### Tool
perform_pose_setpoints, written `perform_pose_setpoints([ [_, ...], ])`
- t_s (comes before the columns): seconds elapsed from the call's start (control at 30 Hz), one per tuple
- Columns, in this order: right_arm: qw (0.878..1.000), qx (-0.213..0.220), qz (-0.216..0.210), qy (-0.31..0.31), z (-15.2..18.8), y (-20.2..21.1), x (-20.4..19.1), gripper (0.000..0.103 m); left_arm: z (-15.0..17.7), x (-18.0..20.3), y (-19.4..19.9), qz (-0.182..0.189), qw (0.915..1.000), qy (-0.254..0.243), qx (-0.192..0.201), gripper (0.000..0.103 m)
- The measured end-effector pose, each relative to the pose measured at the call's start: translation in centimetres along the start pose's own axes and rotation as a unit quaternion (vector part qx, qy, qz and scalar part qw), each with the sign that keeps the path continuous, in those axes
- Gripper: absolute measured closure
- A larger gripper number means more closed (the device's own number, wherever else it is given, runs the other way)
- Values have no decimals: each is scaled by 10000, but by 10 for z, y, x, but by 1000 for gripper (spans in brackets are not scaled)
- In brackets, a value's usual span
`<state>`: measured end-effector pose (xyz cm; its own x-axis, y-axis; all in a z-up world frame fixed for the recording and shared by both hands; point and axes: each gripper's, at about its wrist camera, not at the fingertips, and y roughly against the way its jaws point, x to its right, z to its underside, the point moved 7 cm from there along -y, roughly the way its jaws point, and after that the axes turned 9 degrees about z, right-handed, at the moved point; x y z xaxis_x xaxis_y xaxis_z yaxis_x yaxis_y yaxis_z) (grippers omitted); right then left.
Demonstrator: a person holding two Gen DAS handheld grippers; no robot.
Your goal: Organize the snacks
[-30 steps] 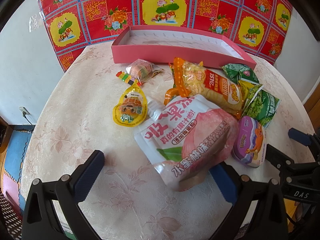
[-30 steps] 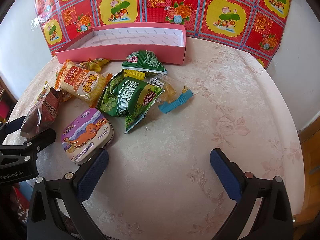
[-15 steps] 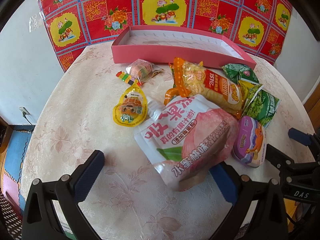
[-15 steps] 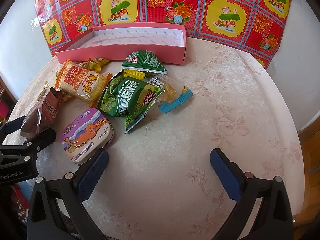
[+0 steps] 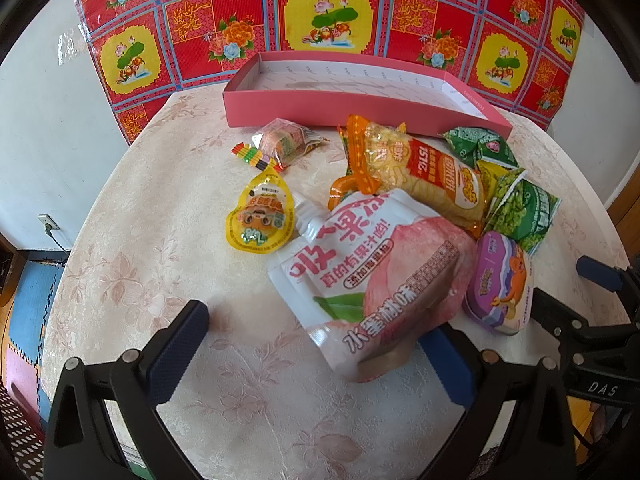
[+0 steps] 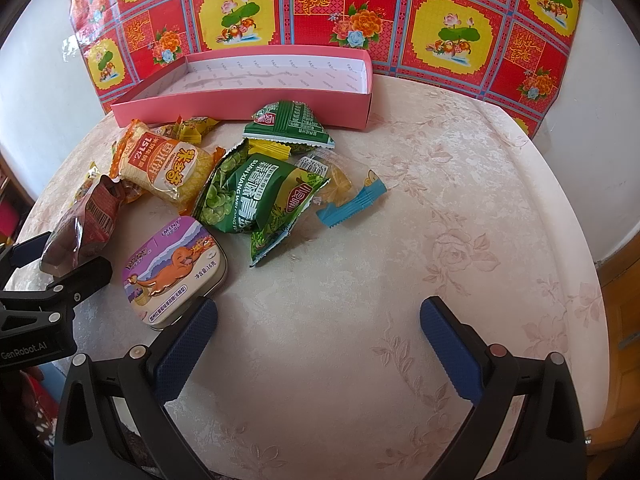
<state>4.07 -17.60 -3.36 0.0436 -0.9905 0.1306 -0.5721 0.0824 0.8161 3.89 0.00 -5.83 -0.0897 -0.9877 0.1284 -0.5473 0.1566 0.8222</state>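
Though open, both grippers (image 5: pixel 320 344) (image 6: pixel 318 340) empty.

Table cover (image 6: pixel 440 208): cloth-like, pale floral damask pattern, soft sheen. Pink box (image 6: pixel 240 110): matt card, white printed paper lining. Peach jelly pouch (image 5: pixel 372 272): glossy plastic film, at 12 o'clock of the left gripper (image 5: pixel 320 348). Mint tin (image 6: pixel 176 268): metal, smooth glossy printed lid, at 10 o'clock of the right gripper (image 6: pixel 320 324). Green pea packets (image 6: pixel 260 192): shiny crinkled foil-plastic. Gripper pads (image 6: pixel 188 344): blue, textured rubbery look; frames matt black plastic. Wall hanging (image 6: pixel 320 4): glossy plastic sheet.
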Motion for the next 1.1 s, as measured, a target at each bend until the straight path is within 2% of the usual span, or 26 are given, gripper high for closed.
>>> perform_pose_setpoints([
  [0.57,10000,-14,-36,20,0,1,0,0,1,0,0,22,10000,-28,-33,1],
  [0.63,10000,-21,-73,46,0,2,0,3,0,-2,-1,43,10000,-56,-48,2],
  [0.7,9999,-2,-141,62,2,-2,1,8,0,-2,1,95,9999,-81,-32,7],
  [0.8,9996,14,-286,22,5,-3,6,13,-3,2,8,199,9997,-131,70,8],
  [1.1,9968,472,-652,-24,-4,17,7,15,-9,9,32,400,9988,-159,242,8],
])
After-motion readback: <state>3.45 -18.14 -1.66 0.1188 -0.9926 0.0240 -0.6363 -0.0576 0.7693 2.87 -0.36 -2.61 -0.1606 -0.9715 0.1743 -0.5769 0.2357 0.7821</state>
